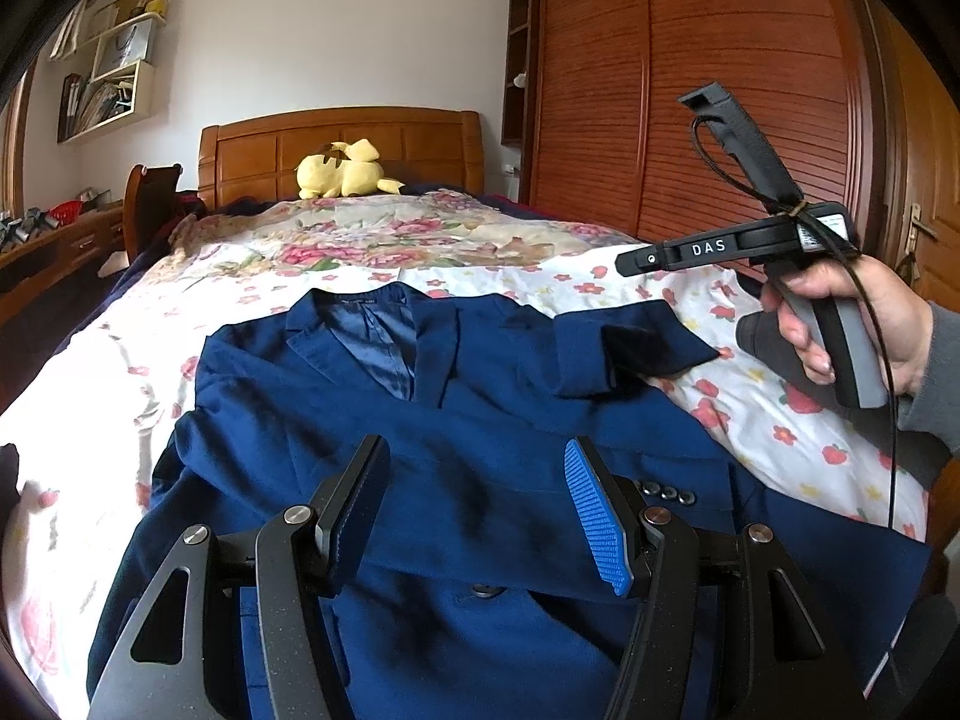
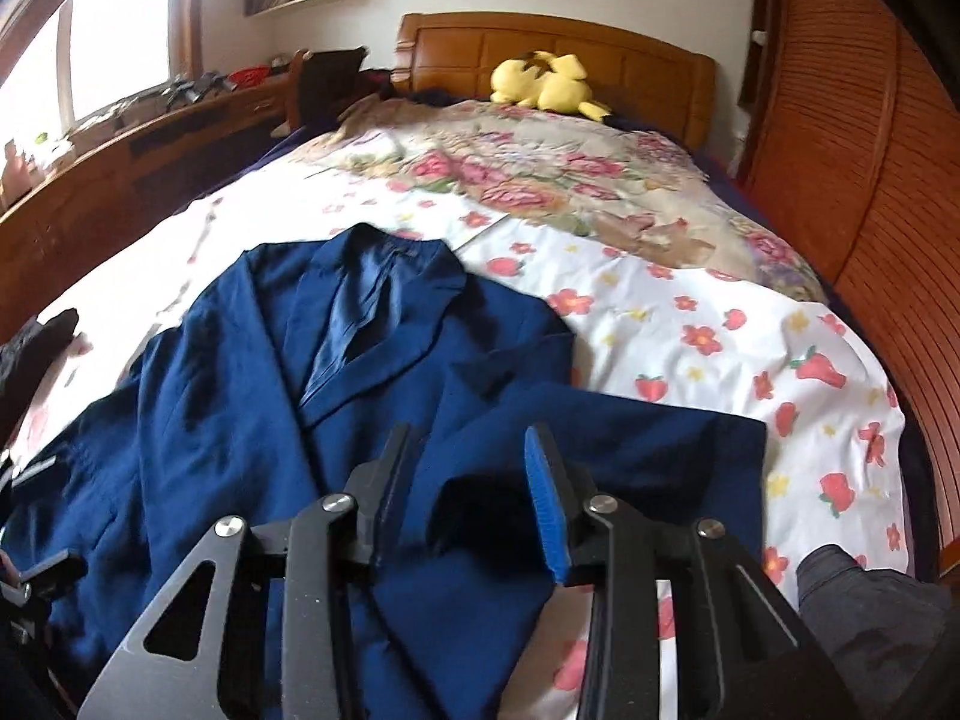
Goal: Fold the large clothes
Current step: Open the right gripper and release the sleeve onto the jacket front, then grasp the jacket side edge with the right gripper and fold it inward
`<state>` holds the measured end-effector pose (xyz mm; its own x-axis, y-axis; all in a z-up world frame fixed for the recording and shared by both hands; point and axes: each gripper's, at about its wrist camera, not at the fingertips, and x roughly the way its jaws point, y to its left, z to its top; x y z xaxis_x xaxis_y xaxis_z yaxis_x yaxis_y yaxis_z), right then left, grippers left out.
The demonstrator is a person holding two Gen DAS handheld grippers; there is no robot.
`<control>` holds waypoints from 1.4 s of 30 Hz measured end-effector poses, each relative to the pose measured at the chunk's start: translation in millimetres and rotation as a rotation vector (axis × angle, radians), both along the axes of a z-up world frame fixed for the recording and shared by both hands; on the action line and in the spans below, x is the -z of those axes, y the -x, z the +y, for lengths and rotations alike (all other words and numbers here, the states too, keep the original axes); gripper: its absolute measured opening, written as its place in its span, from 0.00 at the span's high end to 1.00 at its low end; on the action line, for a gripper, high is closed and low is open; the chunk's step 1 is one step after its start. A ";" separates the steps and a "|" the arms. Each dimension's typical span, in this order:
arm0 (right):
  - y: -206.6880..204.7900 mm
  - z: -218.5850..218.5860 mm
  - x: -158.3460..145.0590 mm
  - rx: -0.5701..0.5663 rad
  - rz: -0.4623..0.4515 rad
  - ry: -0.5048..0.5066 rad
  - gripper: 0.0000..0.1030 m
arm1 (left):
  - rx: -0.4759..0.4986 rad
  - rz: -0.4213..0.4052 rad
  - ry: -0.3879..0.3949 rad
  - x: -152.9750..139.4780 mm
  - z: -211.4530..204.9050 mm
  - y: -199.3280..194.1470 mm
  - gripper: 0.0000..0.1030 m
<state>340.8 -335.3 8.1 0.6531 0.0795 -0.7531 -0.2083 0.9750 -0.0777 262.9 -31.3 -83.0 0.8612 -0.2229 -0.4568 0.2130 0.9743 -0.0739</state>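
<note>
Navy wool blazer (image 1: pixel 420 420) lies flat on the floral-sheeted bed (image 1: pixel 750 408) (ready for folding); left claw (image 1: pixel 477 516) and right claw (image 2: pixel 468 498) both spread, empty.

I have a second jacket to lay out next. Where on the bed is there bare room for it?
Bare sheet lies between the blue jacket and the wardrobe, and a strip between the collar and the floral quilt. The near end of the bed is crowded: the jacket fills it, its sleeve folded across the chest. The yellow plush toy sits at the headboard.
</note>
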 end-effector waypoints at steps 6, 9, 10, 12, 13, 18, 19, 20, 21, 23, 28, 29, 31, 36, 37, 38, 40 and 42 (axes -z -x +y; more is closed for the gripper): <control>-17.9 -33.0 14.8 0.114 0.011 0.049 0.36 | -0.010 -0.004 -0.006 0.3 0.2 -0.2 0.39; -25.1 -56.3 29.4 0.172 0.044 0.070 0.27 | -0.014 -0.007 -0.009 -0.1 1.5 0.7 0.39; -26.8 -64.4 33.8 0.194 0.055 0.081 0.27 | -0.016 -0.008 -0.010 -0.4 1.5 1.3 0.39; -31.4 -81.7 45.7 0.246 0.082 0.102 0.27 | -0.021 -0.009 -0.011 -0.8 3.4 1.9 0.39; -33.1 -90.0 50.5 0.270 0.094 0.105 0.27 | -0.023 -0.009 -0.011 -1.0 4.2 2.7 0.39; -39.5 -124.8 72.6 0.360 0.138 0.109 0.27 | -0.036 -0.008 -0.011 -0.5 9.7 3.8 0.39; -40.9 -130.9 76.0 0.377 0.144 0.109 0.27 | -0.038 -0.007 -0.009 -0.7 10.7 3.9 0.39; -42.2 -136.7 79.1 0.396 0.153 0.101 0.27 | -0.039 -0.005 -0.007 -1.0 11.2 3.9 0.39; -43.9 -143.7 82.6 0.415 0.162 0.087 0.27 | -0.041 -0.005 -0.004 -1.3 11.9 3.8 0.39; -46.6 -152.3 87.5 0.444 0.170 0.073 0.27 | -0.042 -0.006 0.000 -1.9 12.7 4.6 0.39; -53.3 -175.8 101.4 0.518 0.201 0.056 0.27 | -0.035 -0.003 -0.010 -0.6 9.0 4.5 0.39; -53.8 -177.8 103.1 0.523 0.205 0.048 0.27 | -0.035 -0.004 -0.012 -0.2 9.3 4.3 0.39; -56.2 -178.1 108.0 0.523 0.218 0.056 0.27 | -0.034 -0.002 -0.012 0.0 10.2 4.0 0.39; -61.4 -171.0 121.9 0.511 0.273 0.075 0.27 | -0.036 0.001 -0.009 -0.1 12.9 4.0 0.39; -61.5 -170.2 122.0 0.514 0.273 0.079 0.27 | -0.037 0.002 -0.010 -0.1 13.0 4.2 0.39; -61.9 -170.5 122.3 0.517 0.276 0.075 0.27 | -0.036 0.002 -0.010 0.0 13.3 4.8 0.39; -62.6 -172.4 123.7 0.521 0.285 0.057 0.27 | -0.036 0.001 -0.013 -0.7 12.9 6.6 0.39; -63.0 -174.7 127.3 0.519 0.307 0.019 0.28 | -0.036 0.000 -0.015 -0.4 13.5 7.0 0.39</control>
<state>403.9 -510.0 -119.2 0.3554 -0.2069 -0.9115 0.2783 0.9544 -0.1081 255.9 -17.7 -82.6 0.8684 -0.1852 -0.4600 0.1781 0.9822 -0.0592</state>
